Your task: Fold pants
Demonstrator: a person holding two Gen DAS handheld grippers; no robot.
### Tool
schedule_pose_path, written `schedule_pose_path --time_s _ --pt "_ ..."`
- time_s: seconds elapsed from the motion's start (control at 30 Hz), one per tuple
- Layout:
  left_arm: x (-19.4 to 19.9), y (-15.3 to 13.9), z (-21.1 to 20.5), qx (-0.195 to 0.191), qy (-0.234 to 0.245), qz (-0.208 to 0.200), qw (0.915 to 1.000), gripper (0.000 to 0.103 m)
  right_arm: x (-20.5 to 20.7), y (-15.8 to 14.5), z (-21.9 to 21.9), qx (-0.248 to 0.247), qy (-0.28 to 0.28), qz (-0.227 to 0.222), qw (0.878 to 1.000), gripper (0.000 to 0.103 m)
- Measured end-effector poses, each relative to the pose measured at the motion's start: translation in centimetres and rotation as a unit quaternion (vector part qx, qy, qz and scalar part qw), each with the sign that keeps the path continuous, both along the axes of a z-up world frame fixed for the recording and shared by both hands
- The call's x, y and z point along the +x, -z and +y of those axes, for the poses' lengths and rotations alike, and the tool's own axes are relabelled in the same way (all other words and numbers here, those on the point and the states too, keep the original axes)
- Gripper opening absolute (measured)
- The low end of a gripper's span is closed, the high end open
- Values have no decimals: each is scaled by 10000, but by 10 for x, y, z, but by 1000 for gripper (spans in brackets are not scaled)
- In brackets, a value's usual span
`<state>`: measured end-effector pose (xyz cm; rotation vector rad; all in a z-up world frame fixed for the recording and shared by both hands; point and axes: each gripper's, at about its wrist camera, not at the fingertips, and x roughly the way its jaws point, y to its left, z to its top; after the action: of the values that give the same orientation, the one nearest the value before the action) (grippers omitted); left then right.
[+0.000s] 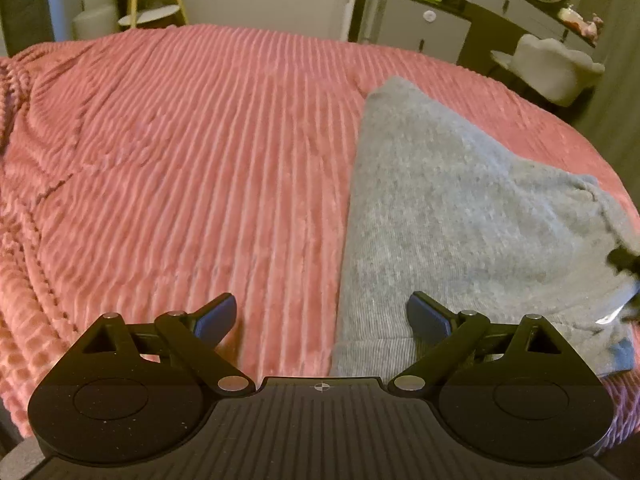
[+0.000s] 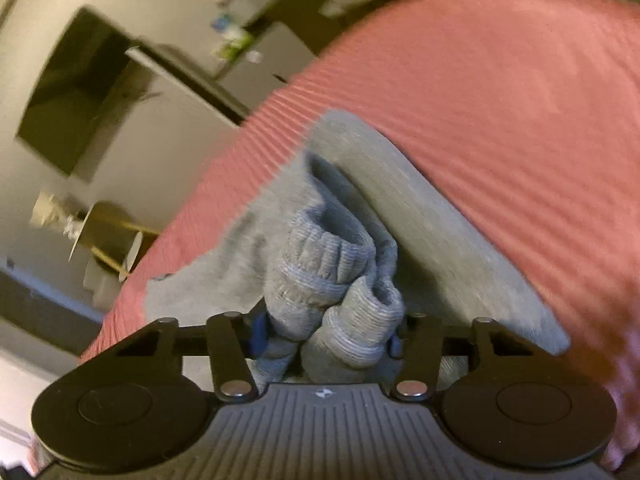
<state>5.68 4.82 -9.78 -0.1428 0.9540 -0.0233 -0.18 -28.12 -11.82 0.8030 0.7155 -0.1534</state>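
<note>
Grey pants [image 1: 460, 208] lie folded lengthwise on the right side of a pink ribbed blanket [image 1: 180, 140]. My left gripper [image 1: 320, 316] is open at the near end of the pants. Its right fingertip [image 1: 424, 314] is over the grey cloth, its left one over the blanket, and nothing is pinched. In the right wrist view the pants [image 2: 420, 208] run away across the blanket [image 2: 500, 80]. Their ribbed cuffs [image 2: 320, 272] are bunched up between the pads of my right gripper [image 2: 327, 338], which is shut on them.
Beyond the bed's far edge stand a grey dresser [image 1: 440, 20], a white padded chair [image 1: 552, 68] and a round side table with gold legs [image 1: 152, 16]. A dark screen [image 2: 80, 88] hangs on the wall. Bare blanket stretches left of the pants.
</note>
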Motion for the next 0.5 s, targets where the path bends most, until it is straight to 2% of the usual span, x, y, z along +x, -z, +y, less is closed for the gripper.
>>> schedule_pose_path --time_s 0.13,0.2,0.23,0.3,0.33,0.37,0.43,0.5 --pt "-2 -1 -2 68 3 -29 10000 96 -11 -35 3 -458 -282 -613 9967 50" --pt "-2 -1 -3 79 14 -18 10000 96 -17 -42 6 -1066 -375 -735 9909 52" --pt "-1 -1 -4 66 20 0 10000 96 -17 -39 6 -1403 -392 -610 9875 54" --pt "0 0 -6 146 3 61 9999 96 -7 -24 5 -1943 -367 137 9802 92" --pt "0 0 -7 156 33 83 9998 96 -5 -17 2 -2150 -113 553 9750 94" --pt "-2 -2 -8 167 88 73 9998 96 -9 -16 -4 -2035 73 559 9775 94" --pt "-7 -6 -11 241 237 68 9994 96 -18 -20 -16 -1634 290 224 9859 98" --pt "-11 -8 -18 326 439 106 9984 96 -26 -23 -18 -1638 362 55 9858 100"
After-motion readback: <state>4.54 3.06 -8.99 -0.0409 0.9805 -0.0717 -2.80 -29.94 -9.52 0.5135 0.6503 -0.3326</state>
